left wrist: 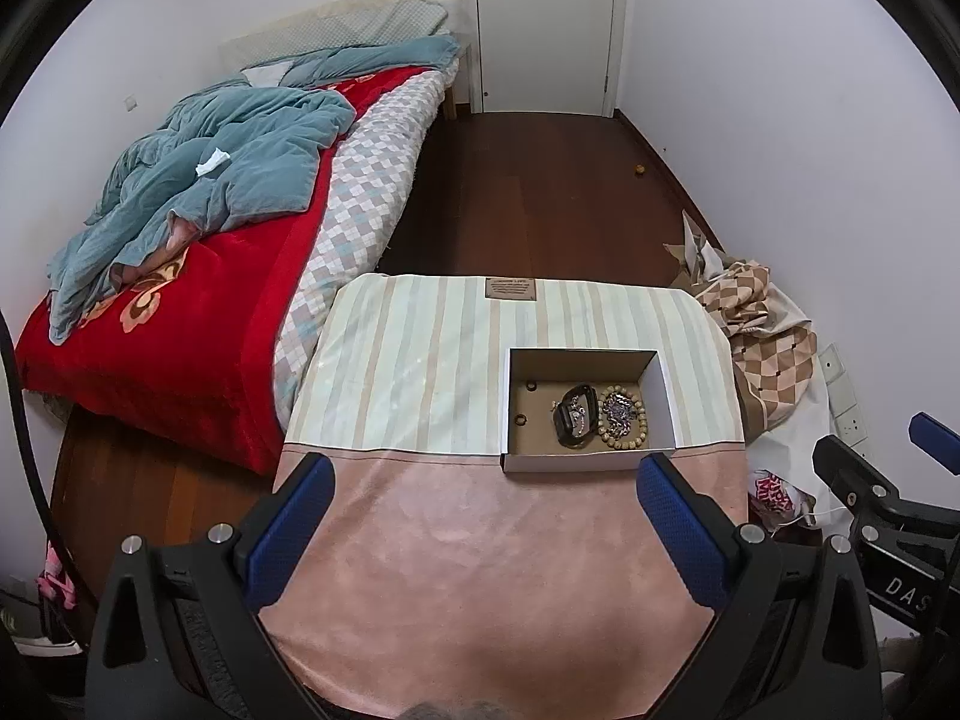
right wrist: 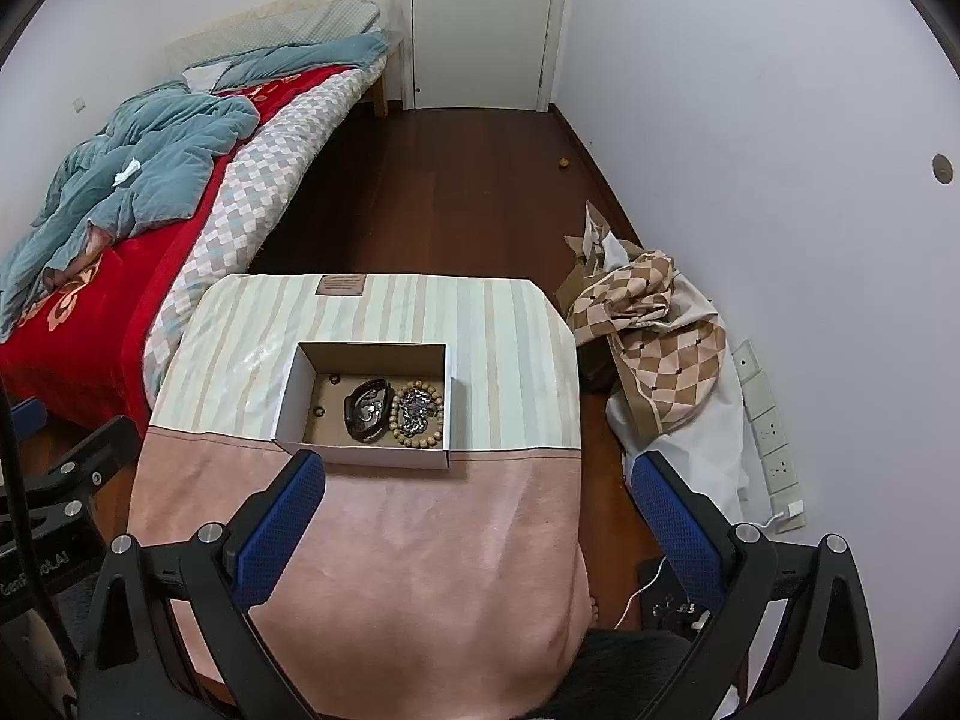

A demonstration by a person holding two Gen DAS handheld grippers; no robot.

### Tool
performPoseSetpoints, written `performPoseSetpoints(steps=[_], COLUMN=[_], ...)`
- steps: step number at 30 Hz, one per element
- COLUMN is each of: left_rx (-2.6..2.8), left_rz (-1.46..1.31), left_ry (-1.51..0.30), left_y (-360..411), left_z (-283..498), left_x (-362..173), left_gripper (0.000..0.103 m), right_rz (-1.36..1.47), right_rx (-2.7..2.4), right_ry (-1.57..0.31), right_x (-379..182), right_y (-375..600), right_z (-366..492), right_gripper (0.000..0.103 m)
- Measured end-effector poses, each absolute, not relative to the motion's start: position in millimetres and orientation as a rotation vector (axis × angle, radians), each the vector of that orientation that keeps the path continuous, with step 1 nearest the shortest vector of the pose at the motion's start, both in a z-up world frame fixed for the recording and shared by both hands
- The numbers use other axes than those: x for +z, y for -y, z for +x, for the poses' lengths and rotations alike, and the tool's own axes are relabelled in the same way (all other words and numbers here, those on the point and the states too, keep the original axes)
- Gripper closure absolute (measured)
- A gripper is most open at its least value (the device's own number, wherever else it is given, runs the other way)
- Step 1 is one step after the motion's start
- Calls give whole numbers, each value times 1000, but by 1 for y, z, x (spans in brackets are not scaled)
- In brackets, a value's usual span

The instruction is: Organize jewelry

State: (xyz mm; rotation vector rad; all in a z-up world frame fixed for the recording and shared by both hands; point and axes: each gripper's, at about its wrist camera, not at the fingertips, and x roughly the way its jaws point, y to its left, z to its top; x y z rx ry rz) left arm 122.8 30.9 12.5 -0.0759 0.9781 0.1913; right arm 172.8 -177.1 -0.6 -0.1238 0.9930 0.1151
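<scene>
An open cardboard box stands on the cloth-covered table. Inside lie a black band, a wooden bead bracelet around a metal chain, and two small dark rings. My left gripper is open and empty, held above the pink cloth in front of the box. My right gripper is open and empty, to the right of the box's front. The right gripper also shows at the left wrist view's right edge.
A bed with a red blanket and blue quilt stands to the left. Crumpled checked fabric lies on the floor at right by the wall sockets. A white door is at the far end.
</scene>
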Motion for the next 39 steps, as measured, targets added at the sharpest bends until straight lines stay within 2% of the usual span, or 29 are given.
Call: performPoseSetpoints(steps=[39], left_rx=[193], left_rz=[-75], left_ry=[-980], left_y=[-29], left_z=[118], left_x=[8], left_gripper=[0], right_rz=[-126], right_rx=[104], right_ry=[-982], right_x=[4], right_y=[180], right_z=[171], right_gripper=[0])
